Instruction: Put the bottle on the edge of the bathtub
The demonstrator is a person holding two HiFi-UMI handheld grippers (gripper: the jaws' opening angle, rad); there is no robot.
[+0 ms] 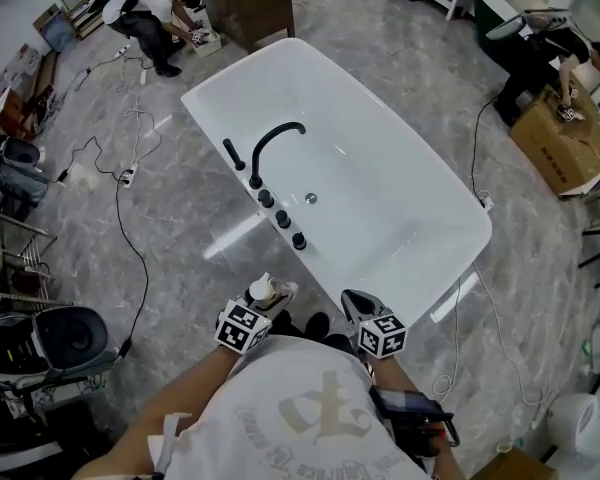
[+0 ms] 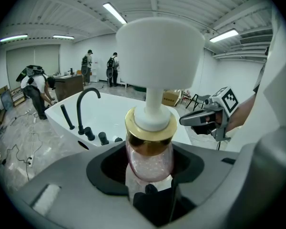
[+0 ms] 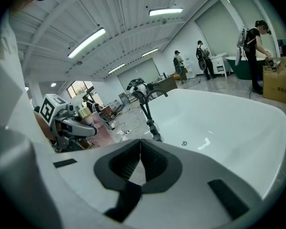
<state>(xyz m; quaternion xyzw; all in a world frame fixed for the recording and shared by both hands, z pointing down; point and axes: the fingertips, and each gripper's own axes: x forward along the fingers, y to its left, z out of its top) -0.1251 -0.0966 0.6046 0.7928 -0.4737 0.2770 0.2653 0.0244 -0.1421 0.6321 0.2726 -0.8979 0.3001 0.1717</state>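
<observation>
A bottle [image 1: 263, 290] with a pink glittery body, gold collar and white pump head [image 2: 158, 51] stands upright between the jaws of my left gripper [image 1: 275, 294], which is shut on the bottle's body [image 2: 150, 157]. My right gripper [image 1: 352, 300] hangs beside it to the right, its jaws shut [image 3: 140, 144] with nothing between them. Both hover just short of the near end of the white bathtub [image 1: 208, 116]. A black faucet [image 1: 272, 143] with several knobs stands on the tub's near left rim. The right gripper view shows the left gripper holding the bottle [image 3: 90, 123].
A wooden cabinet [image 1: 250, 3] stands beyond the tub. One person crouches at the back left [image 1: 155, 18] and another bends over a cardboard box [image 1: 560, 143] at the right. Black cables [image 1: 130, 228] trail across the marble floor on the left. Equipment [image 1: 60, 338] sits at the lower left.
</observation>
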